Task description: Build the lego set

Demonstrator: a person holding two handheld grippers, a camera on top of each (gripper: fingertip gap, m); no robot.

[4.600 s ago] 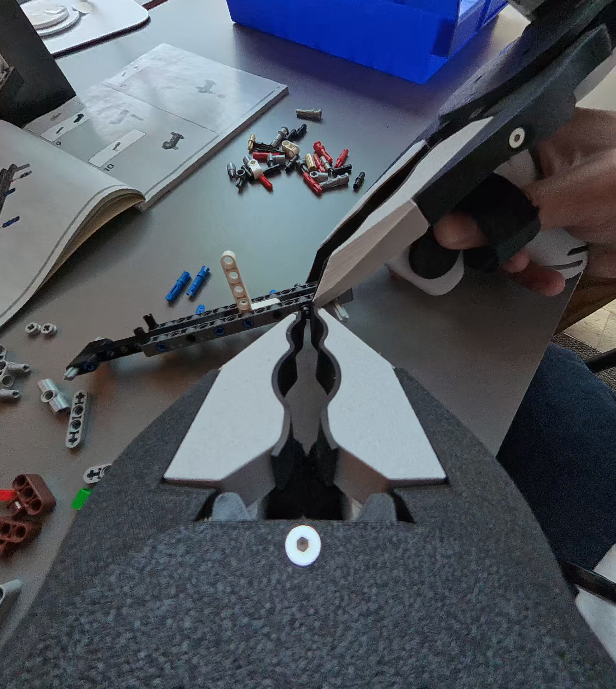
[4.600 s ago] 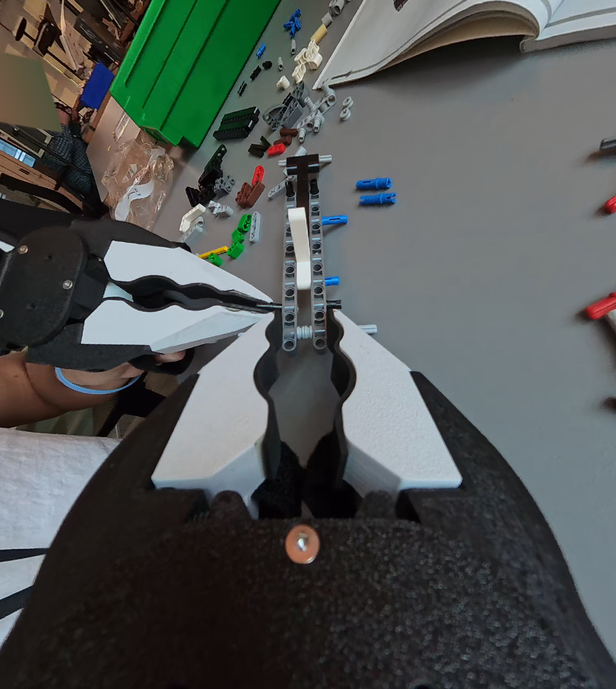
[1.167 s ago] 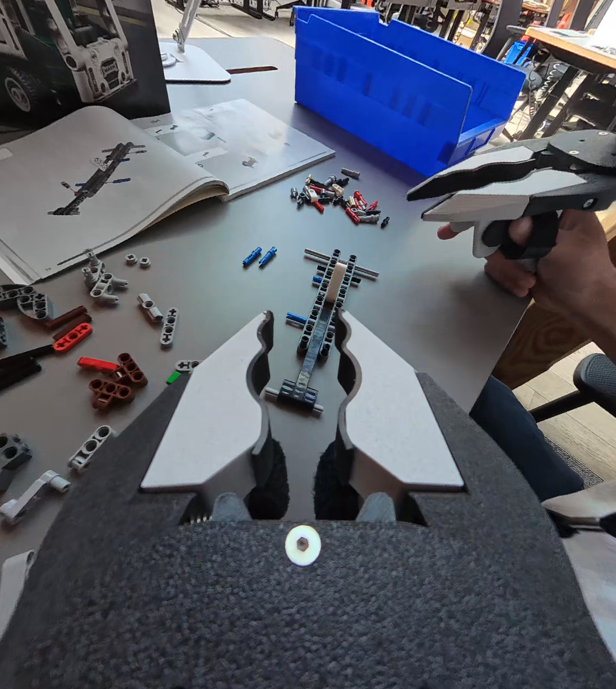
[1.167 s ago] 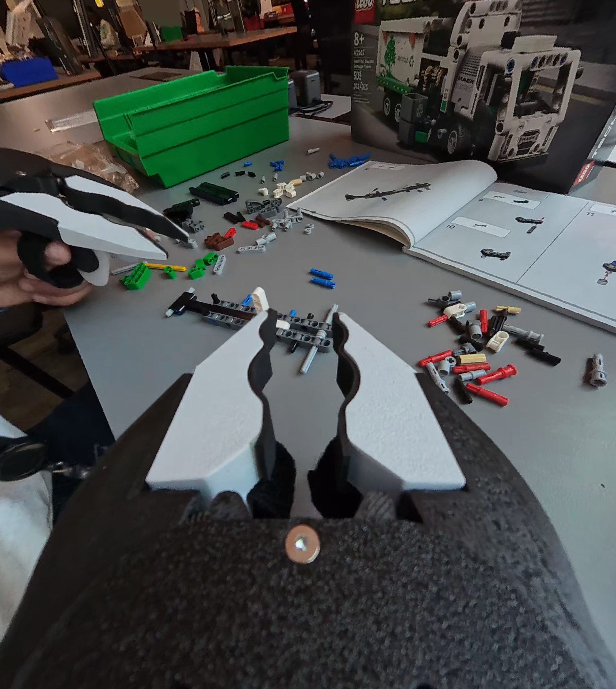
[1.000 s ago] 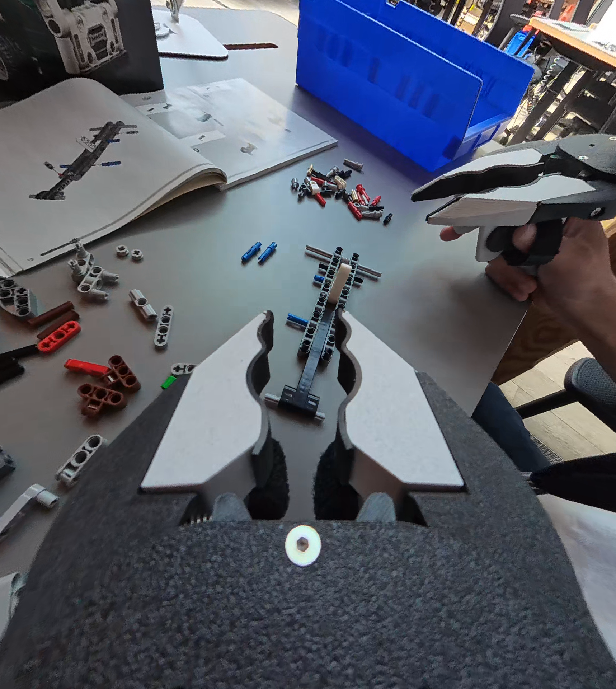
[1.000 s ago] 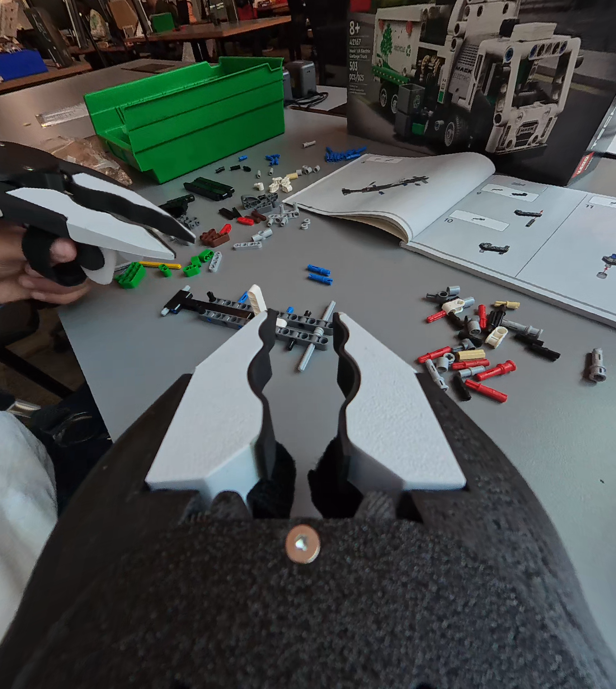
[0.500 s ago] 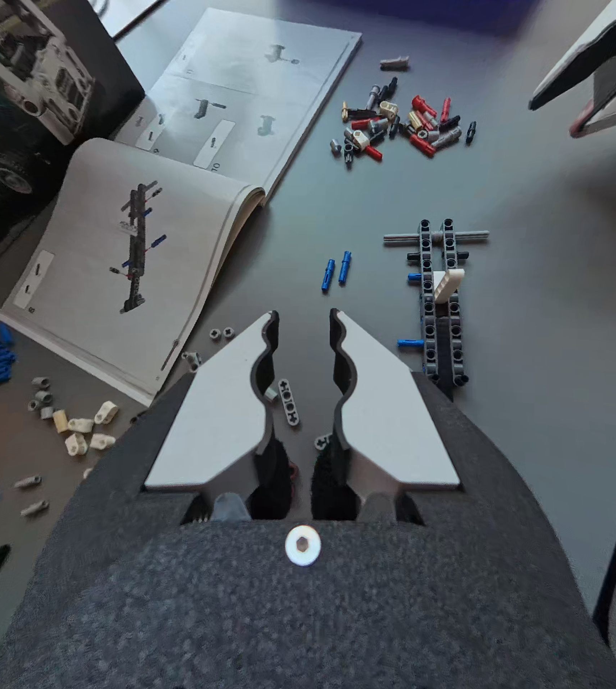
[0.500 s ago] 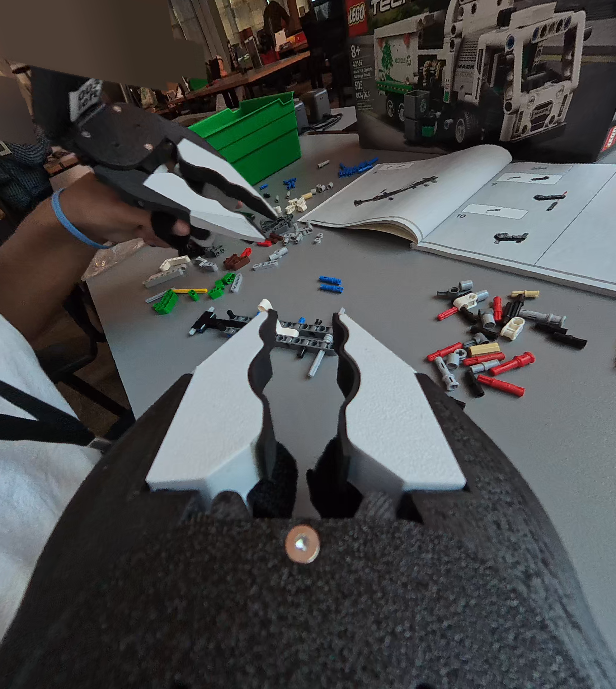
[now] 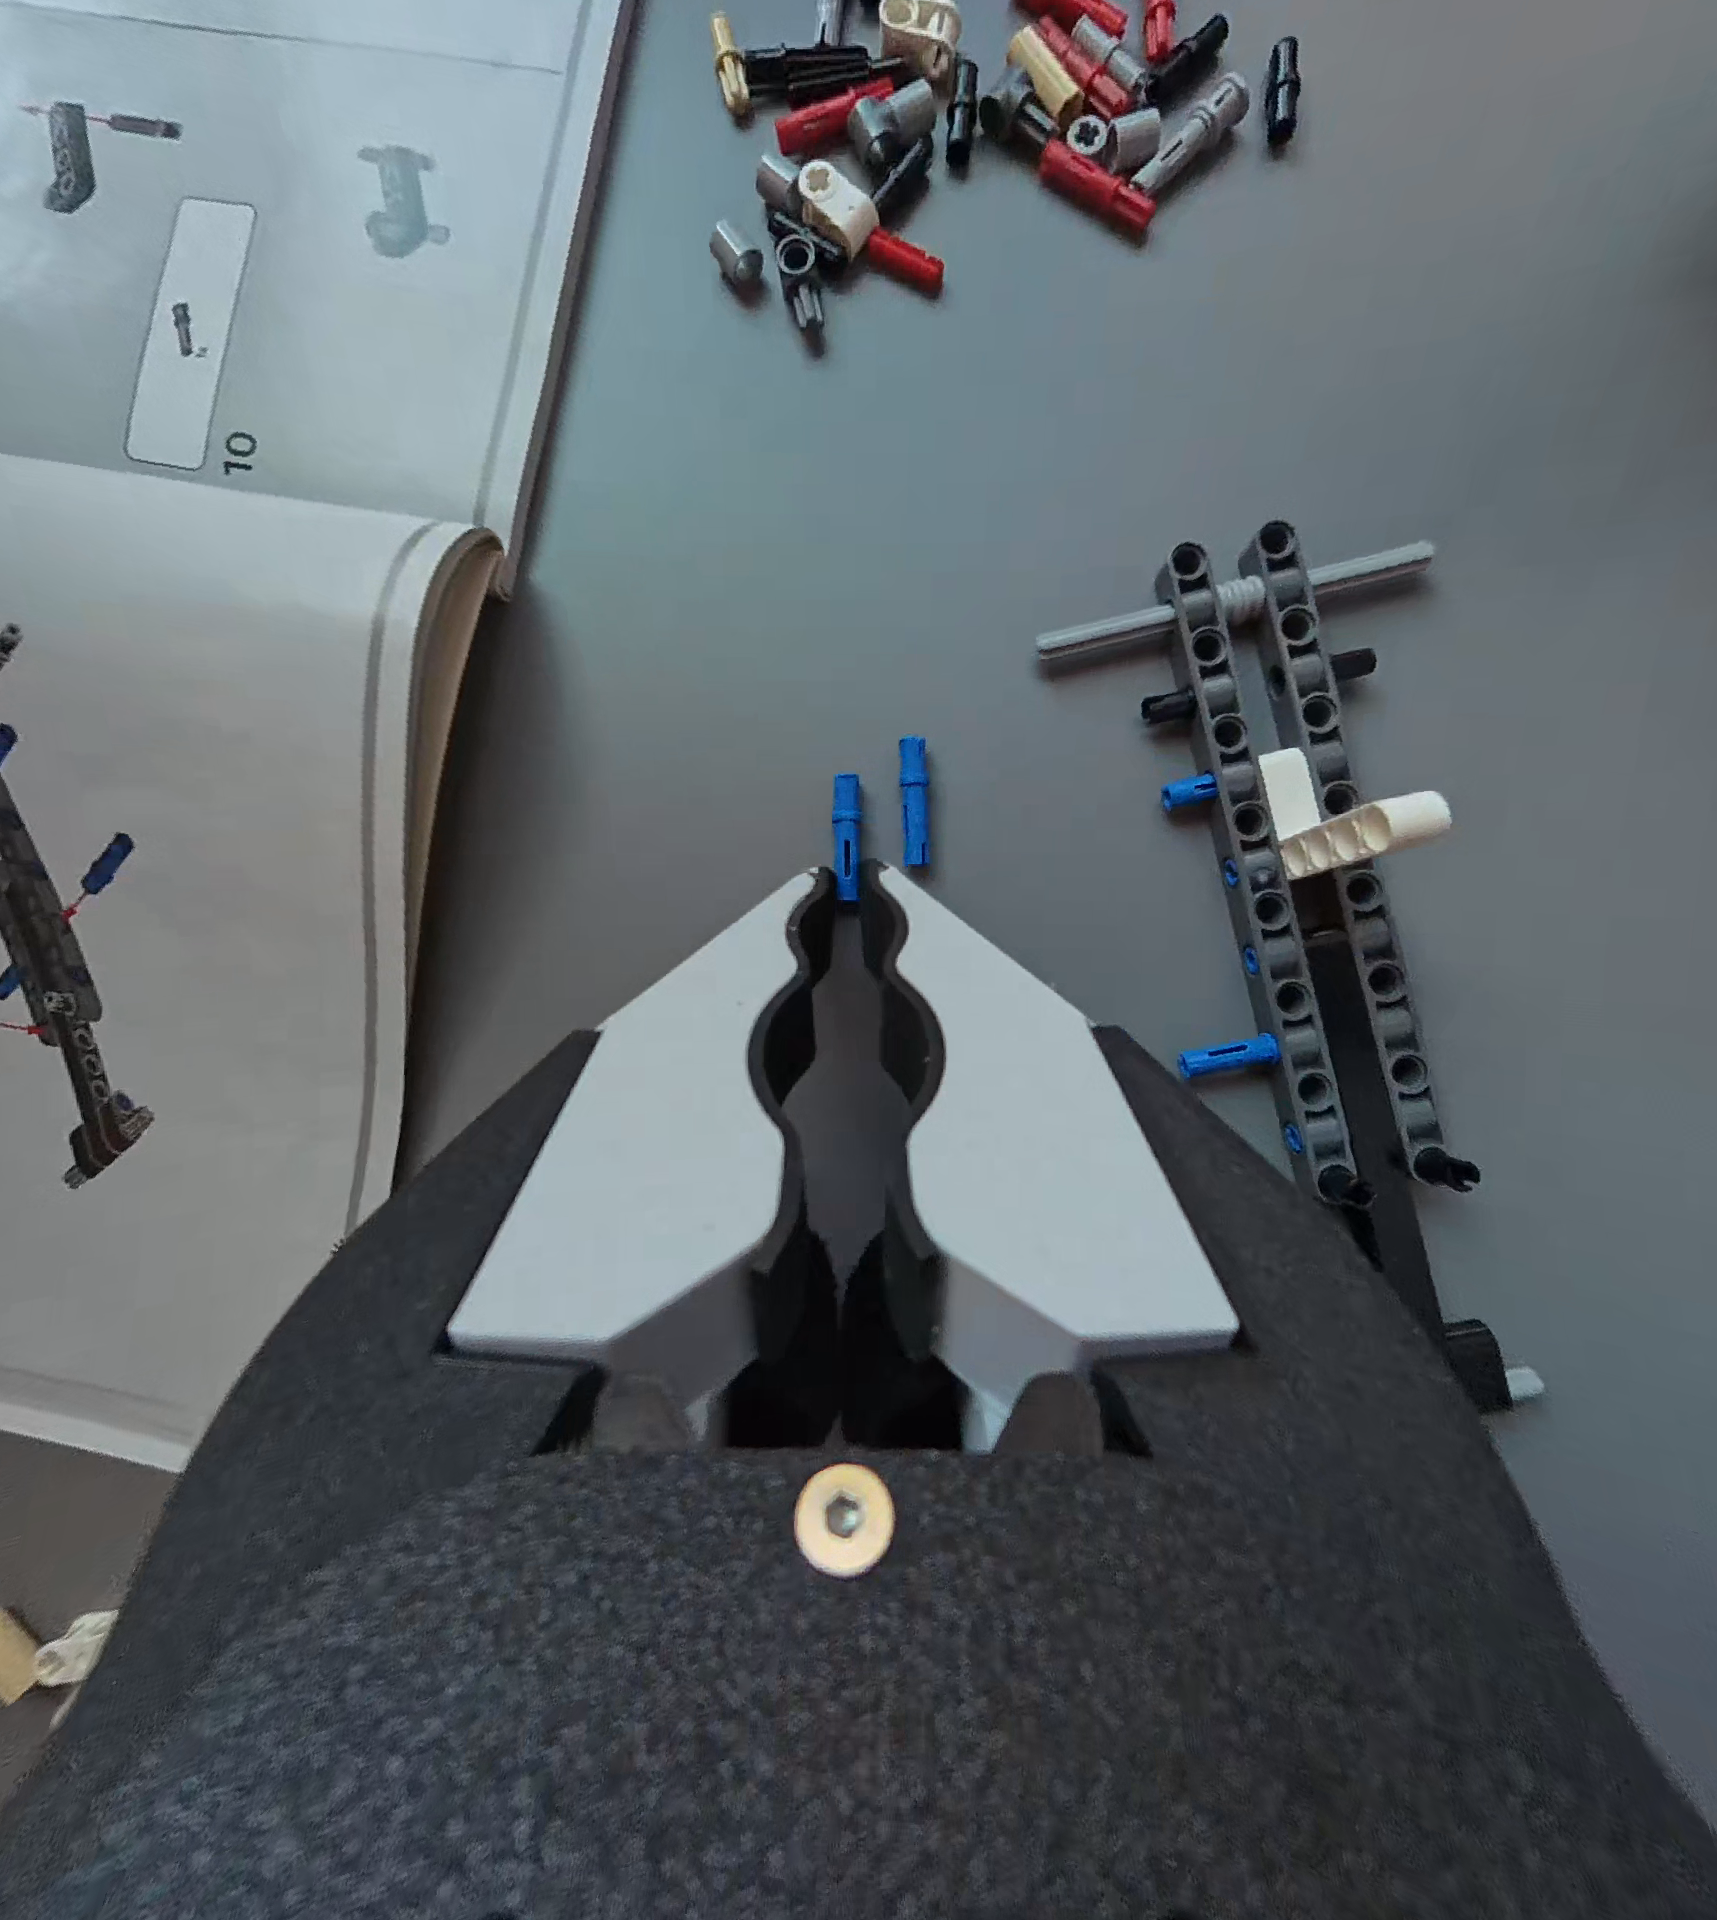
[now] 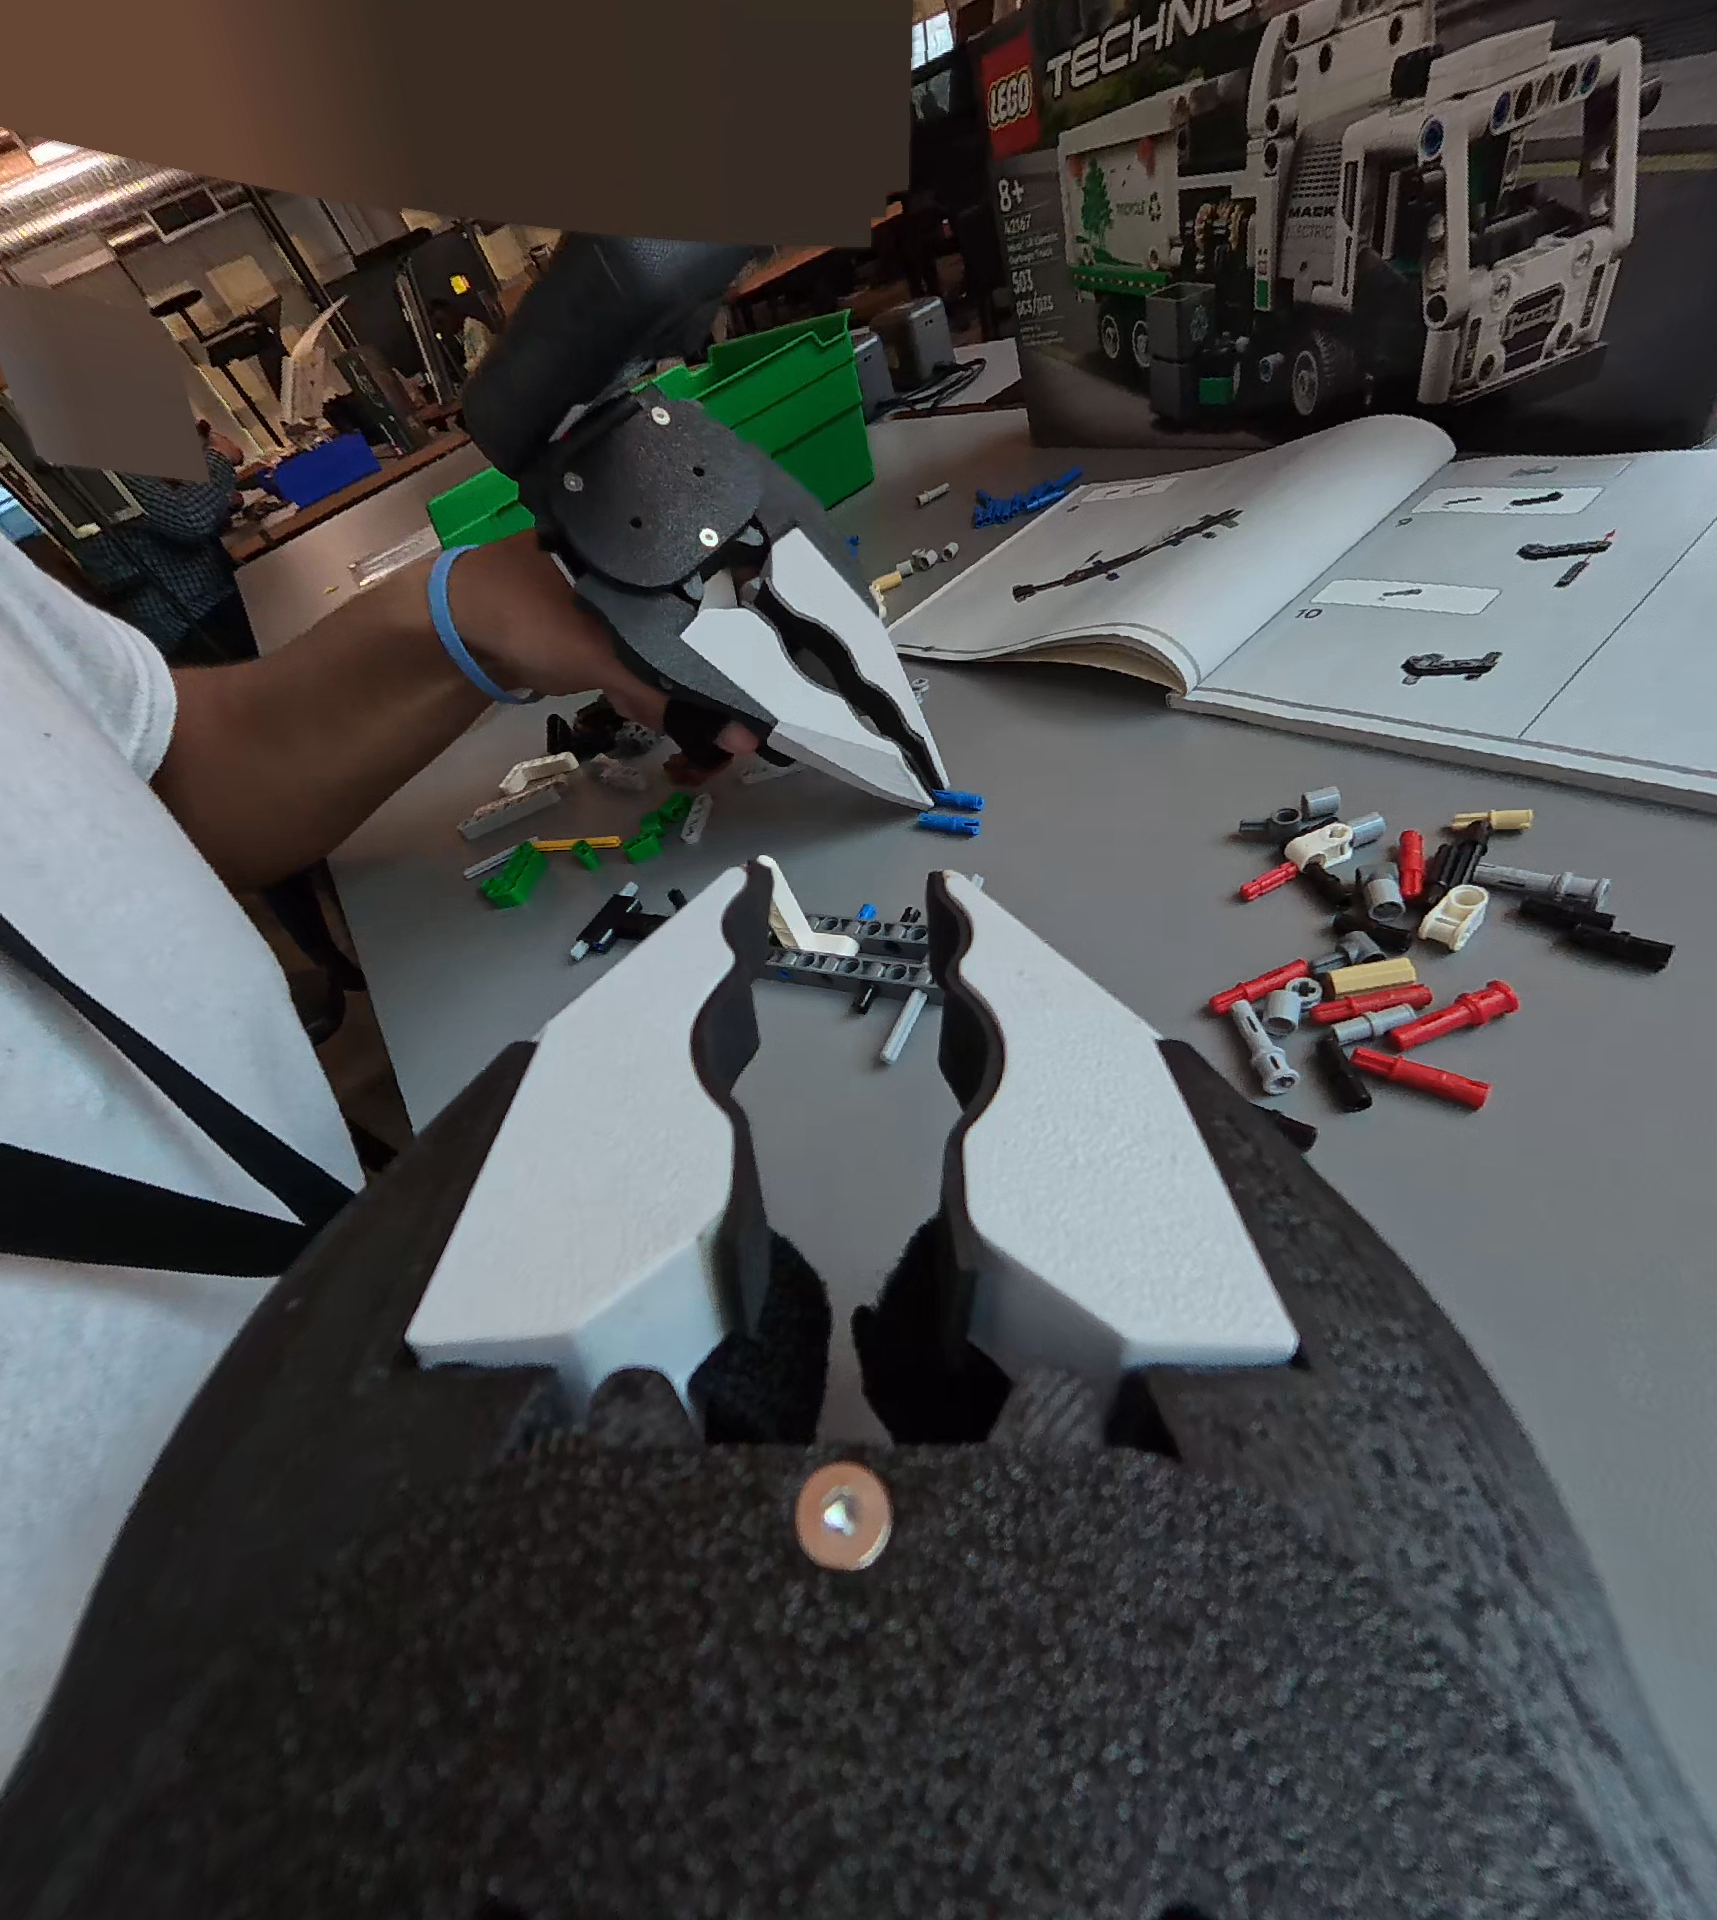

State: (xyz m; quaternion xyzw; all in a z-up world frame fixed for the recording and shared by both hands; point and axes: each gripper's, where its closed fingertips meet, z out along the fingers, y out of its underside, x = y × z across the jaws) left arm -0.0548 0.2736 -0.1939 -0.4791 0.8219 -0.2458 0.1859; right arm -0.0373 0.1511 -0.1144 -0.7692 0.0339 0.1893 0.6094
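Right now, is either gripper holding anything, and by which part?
The left gripper is closed on one end of a blue pin lying on the table. The right gripper is open and empty.

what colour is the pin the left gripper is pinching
Blue pin, clearest in the left wrist view, in the left gripper.

Two pins [image 9: 880,821] side by side on the desk [image 9: 937,499], left of the beam assembly [image 9: 1301,862]; booklet [image 9: 210,623] farther left; small parts pile [image 9: 989,135] behind; left claw [image 9: 846,878] tips around the nearer pin.
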